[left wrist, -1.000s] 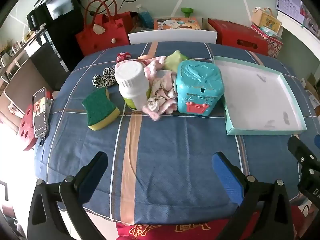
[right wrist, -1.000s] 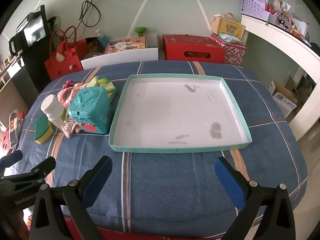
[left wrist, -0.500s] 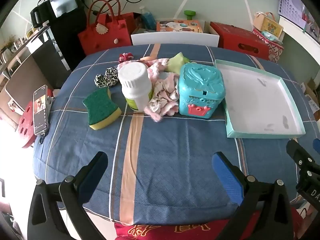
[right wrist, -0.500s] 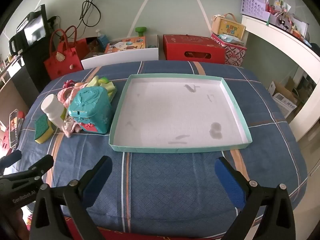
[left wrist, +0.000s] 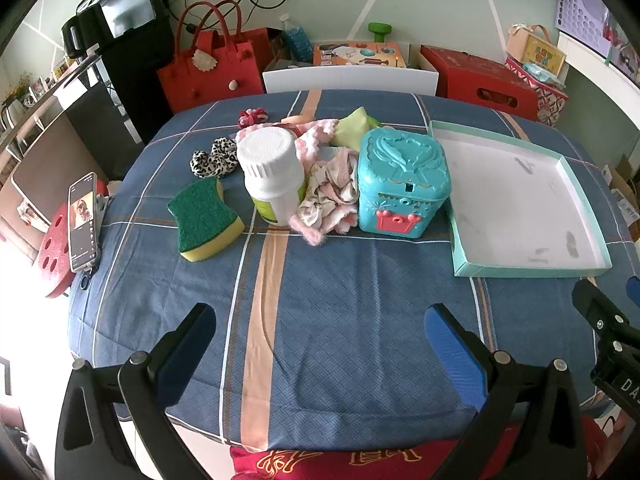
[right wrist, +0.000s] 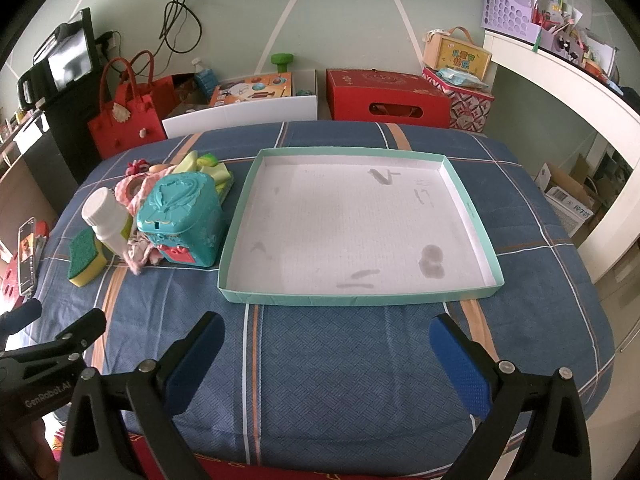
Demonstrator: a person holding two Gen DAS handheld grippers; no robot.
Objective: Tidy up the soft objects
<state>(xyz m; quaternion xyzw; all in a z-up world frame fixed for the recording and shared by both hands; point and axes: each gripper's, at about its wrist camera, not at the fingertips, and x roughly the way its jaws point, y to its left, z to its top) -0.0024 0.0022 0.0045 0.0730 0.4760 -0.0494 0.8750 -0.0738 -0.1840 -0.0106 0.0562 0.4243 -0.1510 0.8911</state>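
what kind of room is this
Probably a lived-in home room: a table under a plaid cloth, a red bag and toy box behind it, a cluttered shelf alongside.

Only stuff I can actually read: "GenRobot.AI" printed on the left gripper (right wrist: 52, 342), and "DAS" on the right gripper (left wrist: 612, 320) body.

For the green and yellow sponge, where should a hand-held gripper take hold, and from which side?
Grip the sponge across its narrow waist, coming from above with the left hand-held gripper, which is open and nearer. The sponge lies flat, green side up, and its pinched middle suits the fingers. It sits apart from the white bottle, so there is clearance.
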